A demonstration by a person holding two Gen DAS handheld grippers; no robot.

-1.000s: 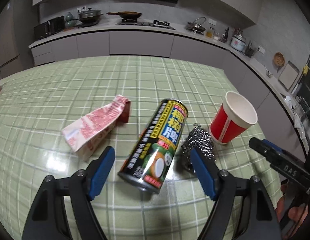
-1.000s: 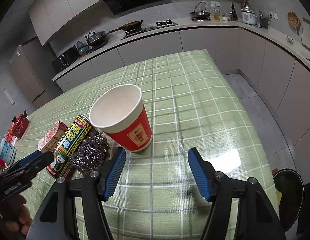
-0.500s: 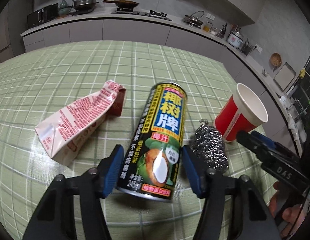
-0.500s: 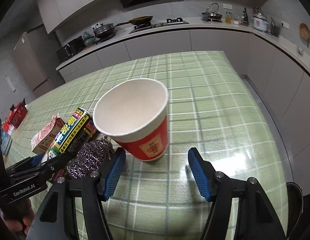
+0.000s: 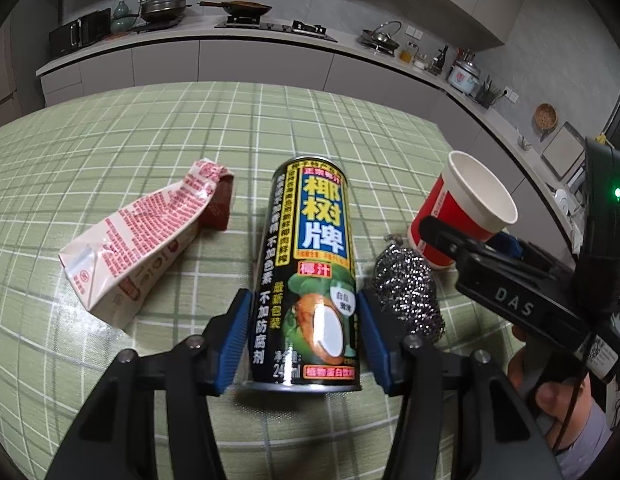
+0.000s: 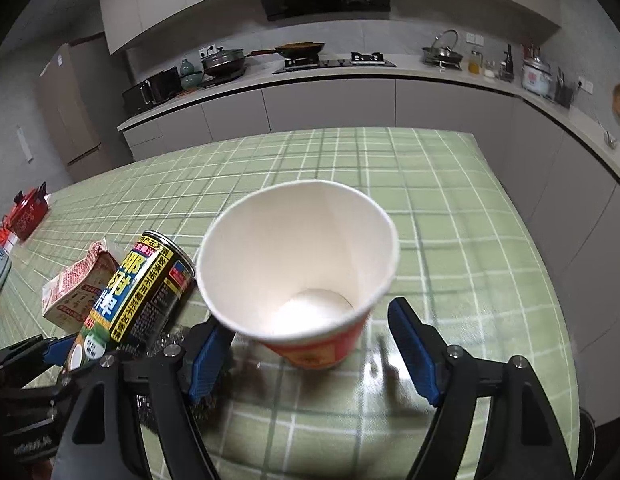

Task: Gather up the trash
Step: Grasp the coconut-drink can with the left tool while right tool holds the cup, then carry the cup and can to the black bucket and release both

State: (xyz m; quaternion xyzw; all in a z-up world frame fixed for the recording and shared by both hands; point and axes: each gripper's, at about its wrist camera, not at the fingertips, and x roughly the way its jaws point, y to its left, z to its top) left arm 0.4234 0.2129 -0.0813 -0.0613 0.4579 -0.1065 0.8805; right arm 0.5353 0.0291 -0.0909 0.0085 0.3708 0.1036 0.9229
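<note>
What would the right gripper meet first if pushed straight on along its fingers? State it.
Most likely the red paper cup with the white inside: it stands between the opening jaws of the right gripper, not yet pressed by either pad.

Closing tongs (image 5: 303, 338) around can (image 5: 310, 272)

Both feeds look dim to me, lit evenly from overhead — soft, short shadows under everything on the bench (image 5: 149, 140). I get white glare on the can (image 5: 310, 272) label and a pale sheen on the cloth near the paper cup (image 6: 297, 256), whose rim smears with motion blur. The fisheye bends the counters and blackens the corners — the left view stays sharper
</note>
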